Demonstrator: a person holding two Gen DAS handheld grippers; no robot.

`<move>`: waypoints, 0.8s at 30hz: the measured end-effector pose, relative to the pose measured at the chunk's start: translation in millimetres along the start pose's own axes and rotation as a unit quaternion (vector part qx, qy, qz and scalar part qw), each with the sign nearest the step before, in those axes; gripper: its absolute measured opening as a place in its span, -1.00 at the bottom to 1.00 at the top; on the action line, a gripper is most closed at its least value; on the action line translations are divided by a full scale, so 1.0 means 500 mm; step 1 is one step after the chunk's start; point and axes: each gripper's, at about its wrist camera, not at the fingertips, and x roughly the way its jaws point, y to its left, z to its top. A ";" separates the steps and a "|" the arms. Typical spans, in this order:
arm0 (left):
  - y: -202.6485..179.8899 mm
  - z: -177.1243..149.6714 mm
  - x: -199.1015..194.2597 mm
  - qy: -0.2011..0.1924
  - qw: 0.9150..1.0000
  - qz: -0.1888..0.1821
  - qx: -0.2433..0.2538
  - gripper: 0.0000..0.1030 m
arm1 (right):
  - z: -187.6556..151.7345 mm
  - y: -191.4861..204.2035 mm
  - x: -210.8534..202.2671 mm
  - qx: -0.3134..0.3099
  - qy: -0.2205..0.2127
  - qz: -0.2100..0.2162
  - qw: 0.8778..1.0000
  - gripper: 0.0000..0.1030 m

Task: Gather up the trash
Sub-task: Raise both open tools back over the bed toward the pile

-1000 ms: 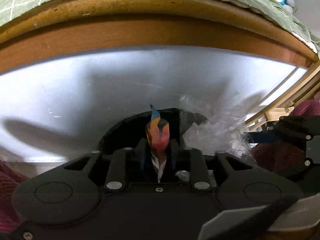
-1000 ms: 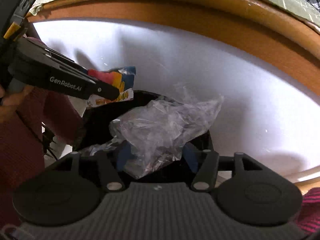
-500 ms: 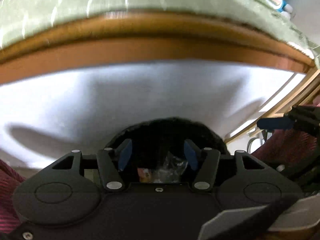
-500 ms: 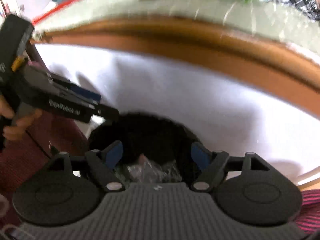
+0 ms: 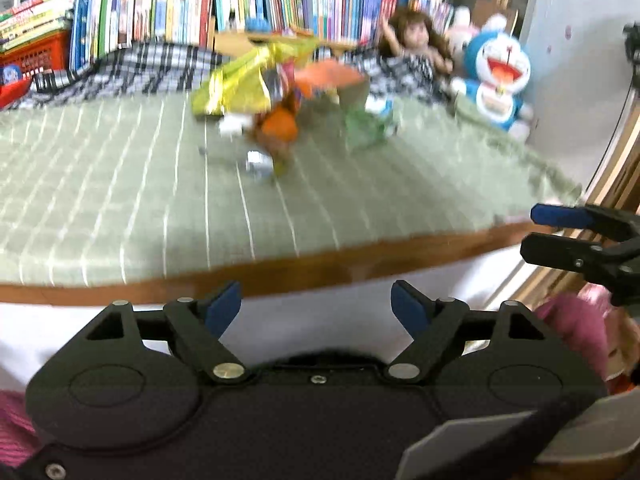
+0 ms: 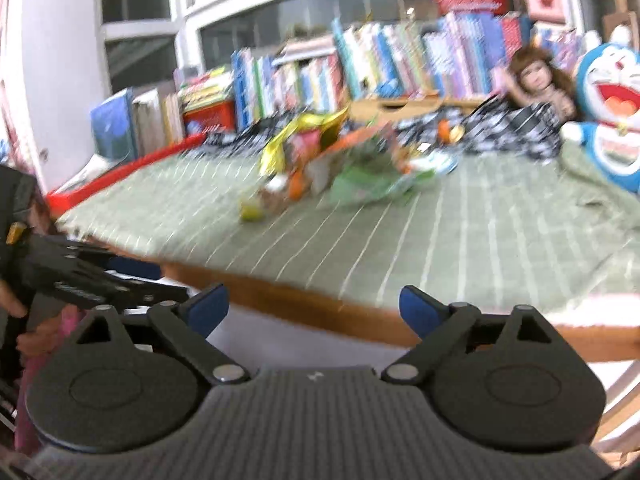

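A blurred pile of trash lies mid-table on the green striped cloth [image 5: 120,200]: a yellow-green foil wrapper [image 5: 236,84], an orange wrapper [image 5: 280,124], a green clear wrapper [image 5: 366,130] and an orange carton [image 5: 332,80]. The right wrist view shows the same pile, with the yellow wrapper [image 6: 304,136] and the green wrapper [image 6: 372,184]. My left gripper [image 5: 316,300] is open and empty, short of the table's wooden edge [image 5: 360,264]. My right gripper [image 6: 314,300] is open and empty too, off to the left gripper's right. A dark bin rim [image 5: 328,356] just shows below the left fingers.
Rows of books [image 5: 280,4] line the back. A doll [image 5: 416,40], a blue plush toy [image 5: 496,76], a checked cloth [image 5: 132,68] and a red basket [image 5: 36,52] sit behind the trash. A wooden frame [image 5: 616,160] stands at the right. A hand [image 6: 16,308] holds the left gripper.
Both grippers let go of their trash, the coloured wrapper and the clear plastic, into the black bin. Both then rose from the bin to table height with jaws open.
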 end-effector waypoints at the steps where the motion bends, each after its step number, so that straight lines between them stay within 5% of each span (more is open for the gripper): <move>1: 0.001 0.013 -0.007 -0.008 1.000 0.000 -0.002 0.61 | 0.005 -0.001 0.002 0.004 -0.005 -0.009 1.000 0.95; 14: 0.049 0.108 0.060 -0.098 0.991 0.082 -0.033 0.71 | 0.056 -0.083 0.137 0.081 -0.032 -0.068 0.994 0.95; 24: 0.069 0.109 0.157 -0.097 0.989 0.065 -0.087 0.71 | 0.092 -0.088 0.241 0.115 -0.029 -0.052 0.992 0.95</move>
